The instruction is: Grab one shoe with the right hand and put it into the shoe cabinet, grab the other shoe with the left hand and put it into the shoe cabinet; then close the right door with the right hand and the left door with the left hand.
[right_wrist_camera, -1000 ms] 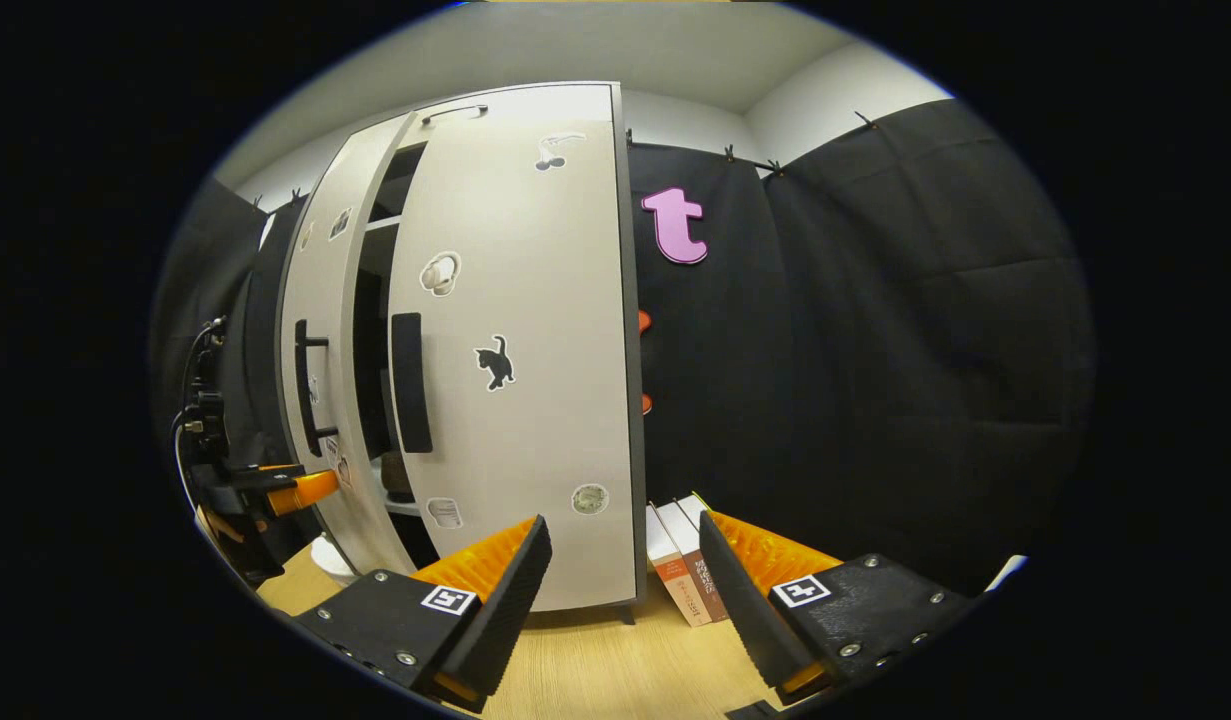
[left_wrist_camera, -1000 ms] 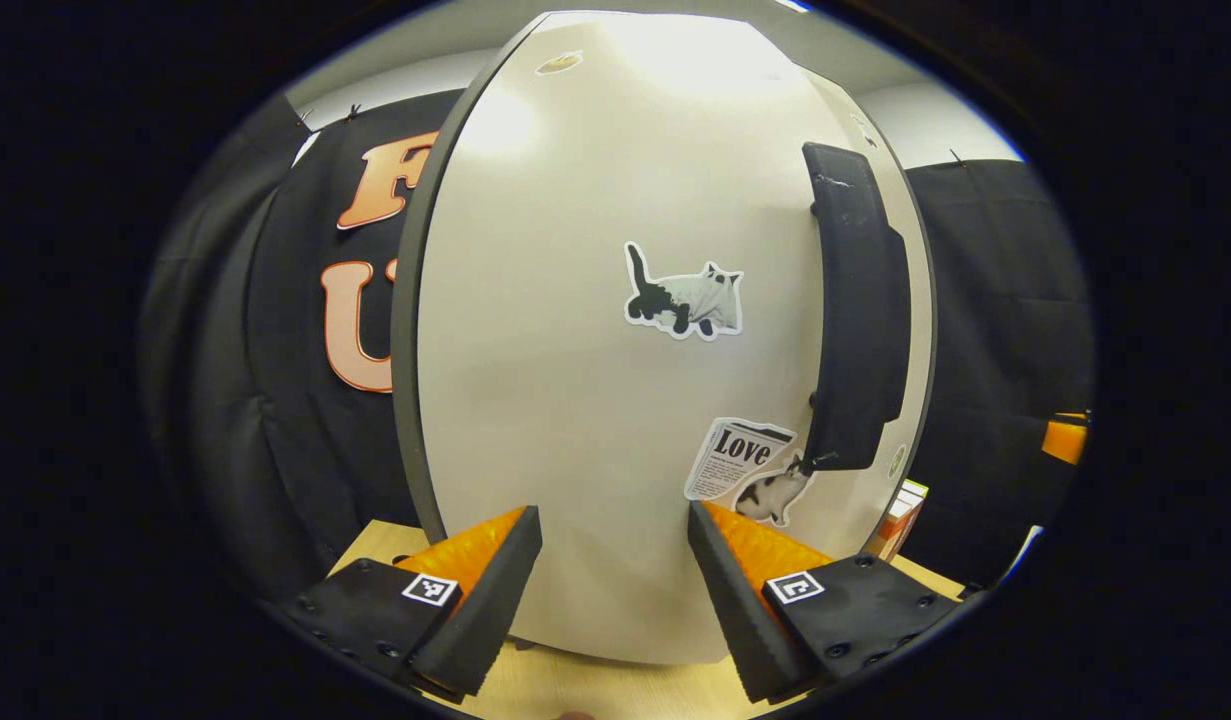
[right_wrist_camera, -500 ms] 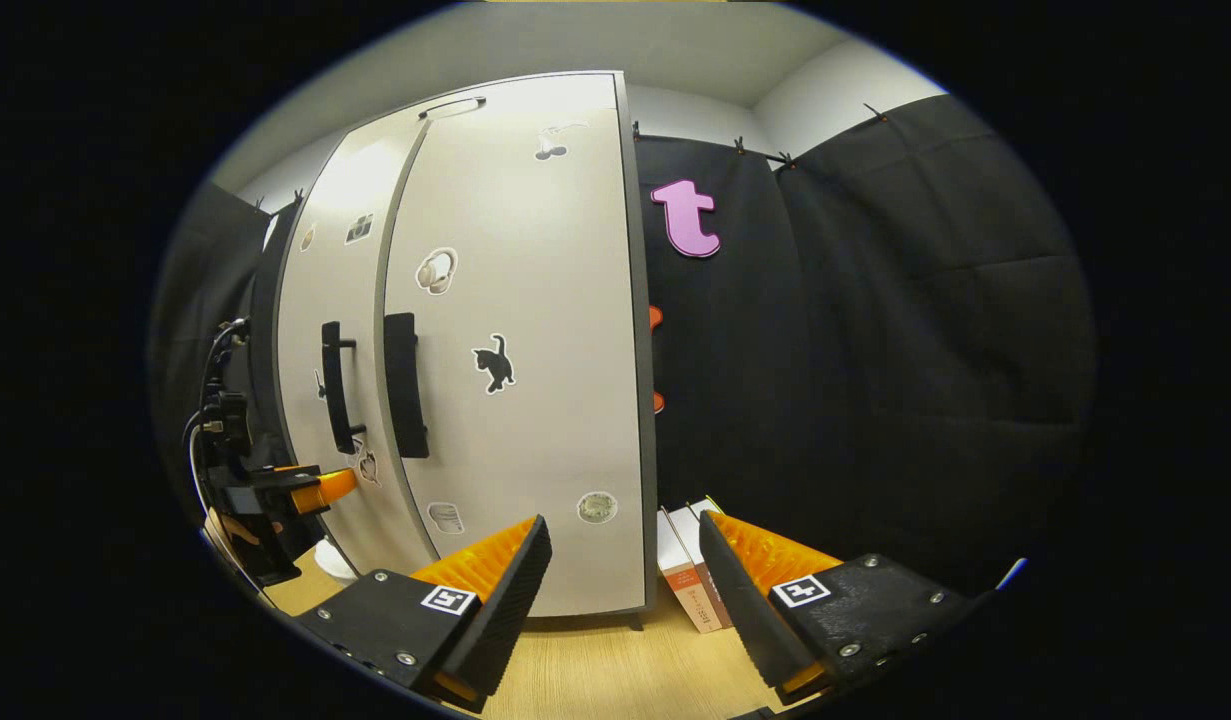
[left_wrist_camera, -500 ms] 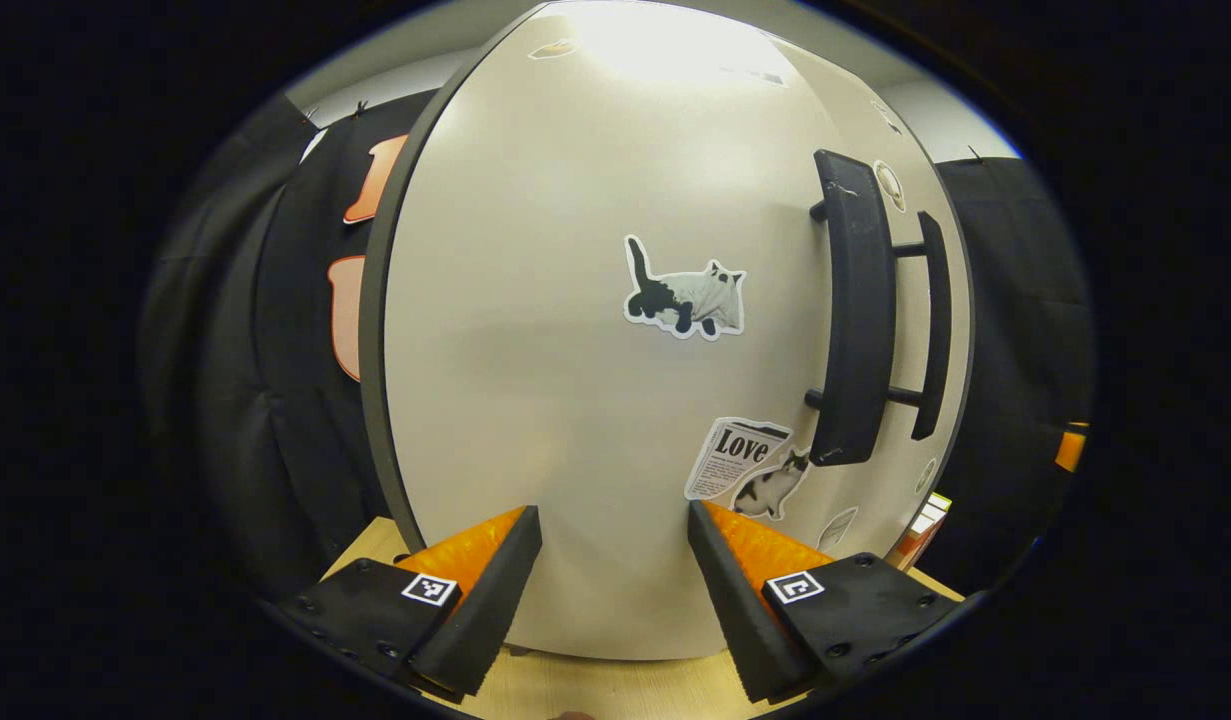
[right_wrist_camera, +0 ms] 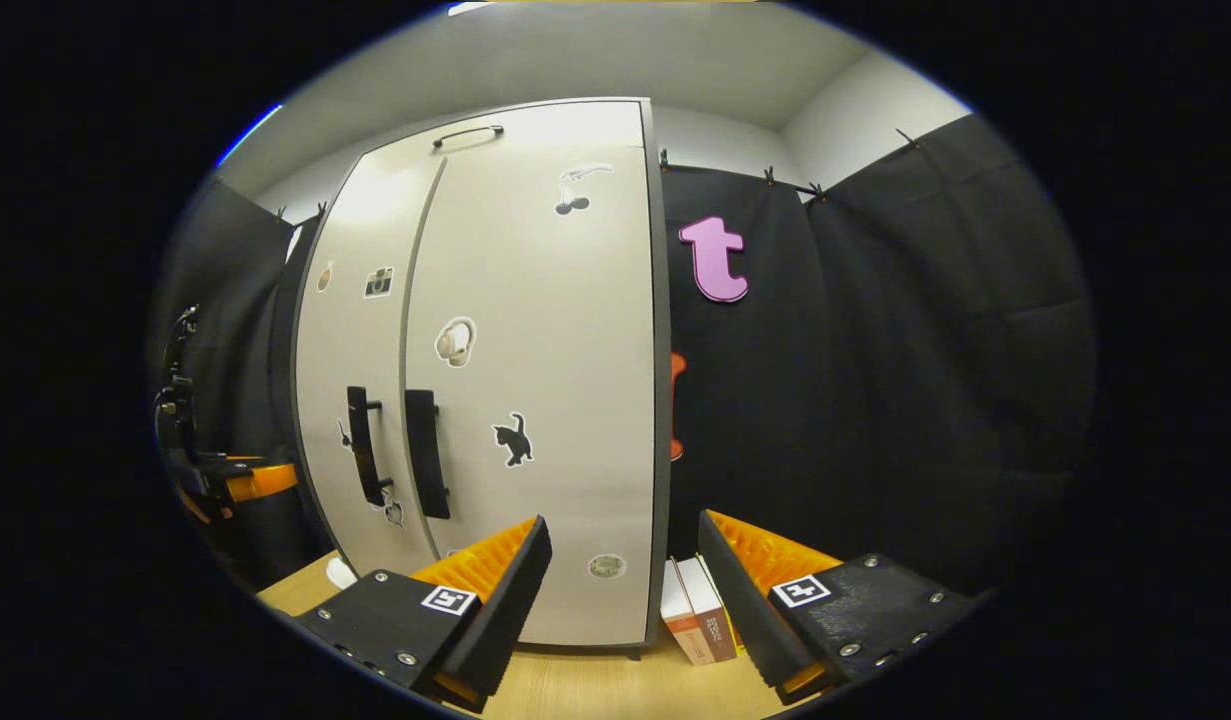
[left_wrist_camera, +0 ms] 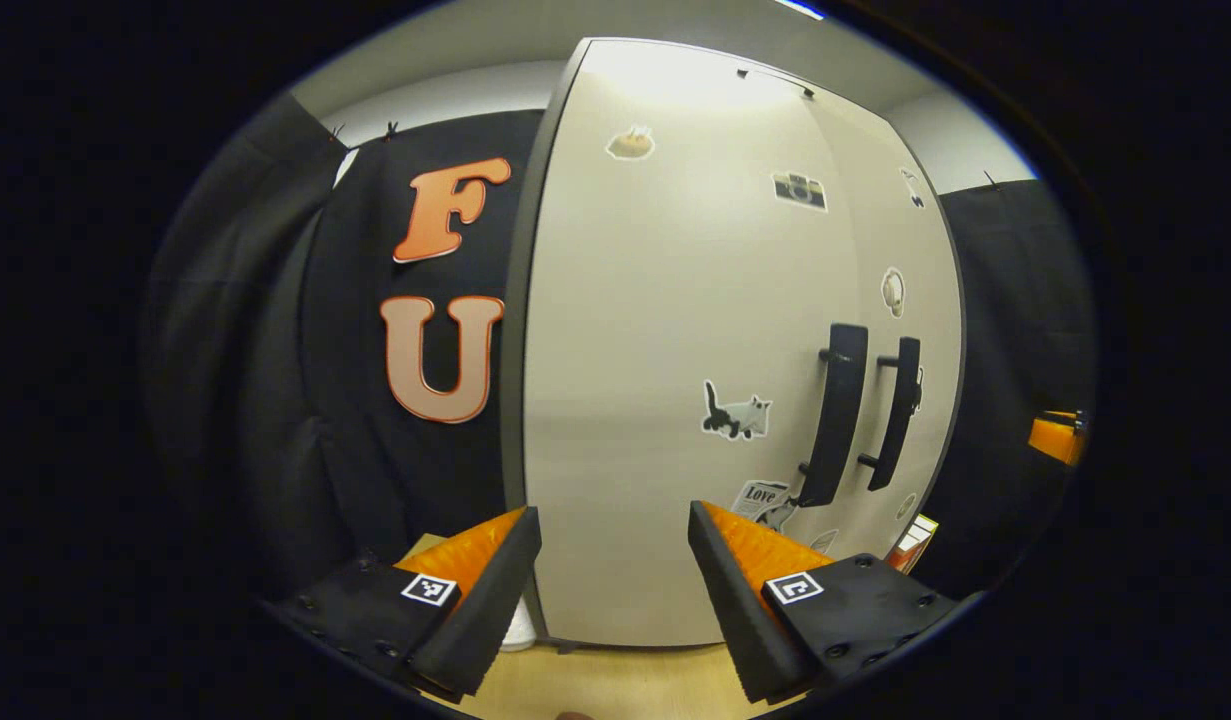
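**Both doors look shut, both tools empty — check the seam and finish clean**

Nearest to you, your left gripper has its fingers spread wide with nothing between them, hovering low above the wooden tabletop and facing the left door square on. Your right gripper is the same: gaping, empty, low over the table, aimed at the bottom corner of the right door.

Just past the right fingertips, a few books lean by the cabinet's side. Mind them if you drift right.

Next out is the shoe cabinet itself. In the right gripper view the two doors sit flush, with only a thin seam between them and the two dark handles side by side. The left gripper view agrees: the pair of handles stand close together, with no dark gap showing. The shoes aren't on view; my read is they're inside, behind those doors.

So the job looks all but done. If you want certainty, give the left door a gentle flat push near its handle edge, not a grab, and stop when it seats. Keep both tools apart from the panels otherwise.

Farthest out, at the left edge of the right gripper view, your left gripper shows beside the cabinet's left flank, held level. Behind everything hangs the black cloth wall.
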A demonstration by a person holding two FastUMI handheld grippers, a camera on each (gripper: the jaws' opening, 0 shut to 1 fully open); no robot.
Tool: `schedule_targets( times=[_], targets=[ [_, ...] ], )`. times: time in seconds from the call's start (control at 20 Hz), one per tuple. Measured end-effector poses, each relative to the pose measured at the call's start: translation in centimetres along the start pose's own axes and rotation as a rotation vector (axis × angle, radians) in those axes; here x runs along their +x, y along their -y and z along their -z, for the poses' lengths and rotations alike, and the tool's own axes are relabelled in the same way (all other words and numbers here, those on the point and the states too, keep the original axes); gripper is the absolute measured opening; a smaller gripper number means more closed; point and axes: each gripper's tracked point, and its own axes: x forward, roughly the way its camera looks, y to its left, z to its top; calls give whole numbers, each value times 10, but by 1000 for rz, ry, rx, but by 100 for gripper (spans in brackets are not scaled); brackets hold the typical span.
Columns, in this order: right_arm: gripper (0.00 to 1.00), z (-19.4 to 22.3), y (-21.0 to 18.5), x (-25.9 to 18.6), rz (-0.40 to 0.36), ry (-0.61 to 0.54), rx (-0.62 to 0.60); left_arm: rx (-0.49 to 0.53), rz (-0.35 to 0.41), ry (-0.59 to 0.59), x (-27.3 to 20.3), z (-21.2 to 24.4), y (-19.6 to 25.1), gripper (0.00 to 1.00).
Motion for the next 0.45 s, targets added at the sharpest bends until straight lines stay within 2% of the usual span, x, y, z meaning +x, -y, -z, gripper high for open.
schedule_targets(
  times=[0.05, 0.1, 0.3, 0.45],
  targets=[
    [92, -7, 0, -2, -6, 3, -12, 2, -5, 23, -13, -16, -8, 99],
    [92, -13, 0, -6, -8, 7, -20, -2, -16, 49, -26, -32, -18, 94],
    [92, -34, 4, -20, -5, 31, -7, 19, -123, 118, -73, -84, -73, 99],
    [92, -44, 10, -30, 17, 45, -22, -3, -183, 143, -103, -110, -105, 97]
  ],
)
